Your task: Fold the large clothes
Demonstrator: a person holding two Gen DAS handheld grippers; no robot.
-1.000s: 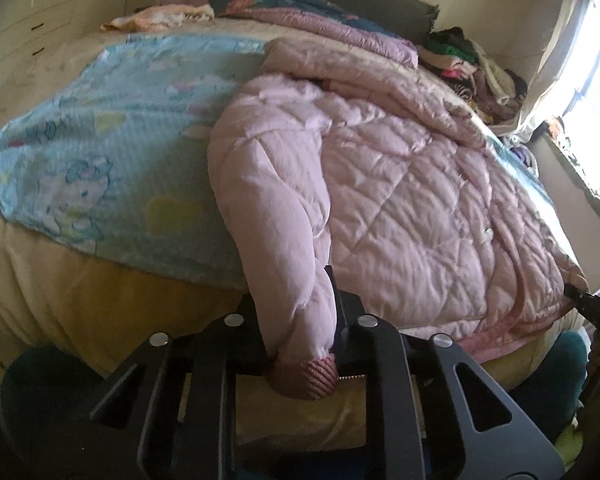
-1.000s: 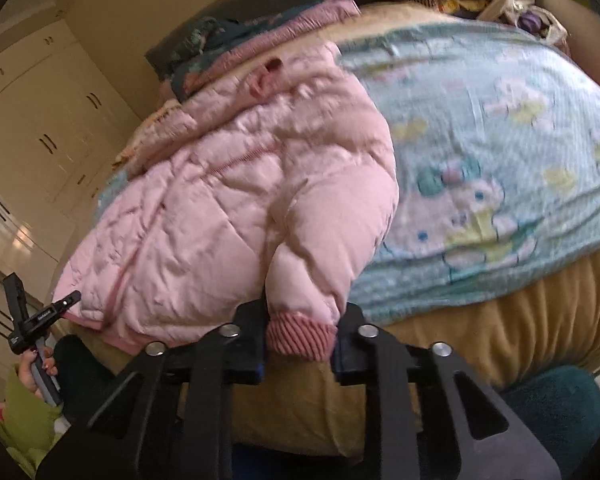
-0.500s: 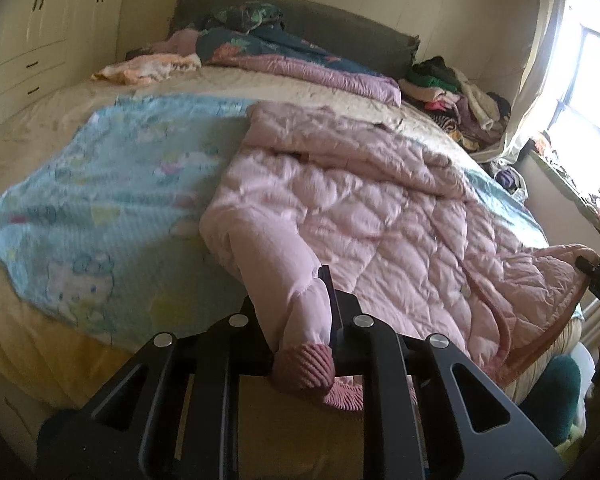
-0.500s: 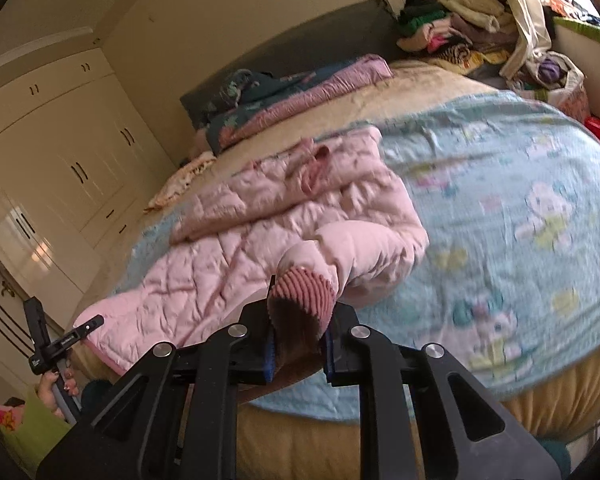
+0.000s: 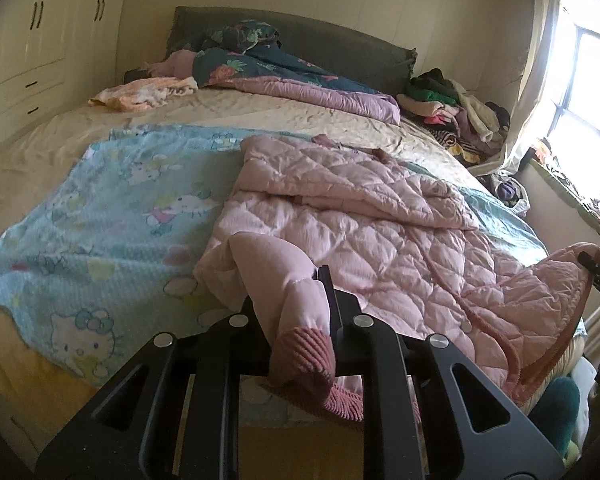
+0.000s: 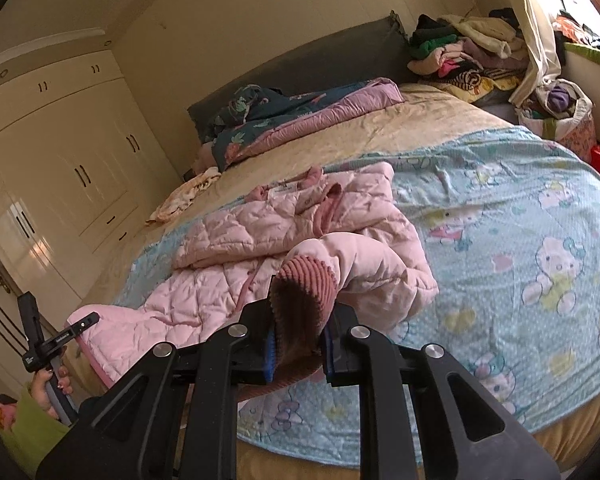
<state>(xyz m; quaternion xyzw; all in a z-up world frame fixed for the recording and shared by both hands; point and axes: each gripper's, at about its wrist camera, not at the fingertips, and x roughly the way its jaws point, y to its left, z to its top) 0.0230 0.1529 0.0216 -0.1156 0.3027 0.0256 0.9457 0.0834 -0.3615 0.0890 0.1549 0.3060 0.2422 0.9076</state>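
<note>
A pink quilted jacket (image 5: 380, 240) lies spread on the light blue cartoon blanket (image 5: 112, 216) on the bed; it also shows in the right wrist view (image 6: 260, 248). My left gripper (image 5: 296, 320) is shut on one sleeve near its ribbed dark pink cuff (image 5: 308, 356), lifted above the bed's near edge. My right gripper (image 6: 300, 340) is shut on the other sleeve's ribbed cuff (image 6: 308, 284), also lifted. Each gripper shows small at the edge of the other's view, at the jacket's hem corners.
A dark floral and purple quilt (image 5: 300, 76) lies by the grey headboard (image 5: 340, 40). A pile of clothes (image 5: 456, 112) sits at the far right by the window. A peach cloth (image 5: 144, 94) lies far left. White wardrobes (image 6: 60, 168) line the wall.
Both grippers have risen and moved forward over the bed with the sleeves held, so the sleeves now bend upward and the jacket body lies flatter below.
</note>
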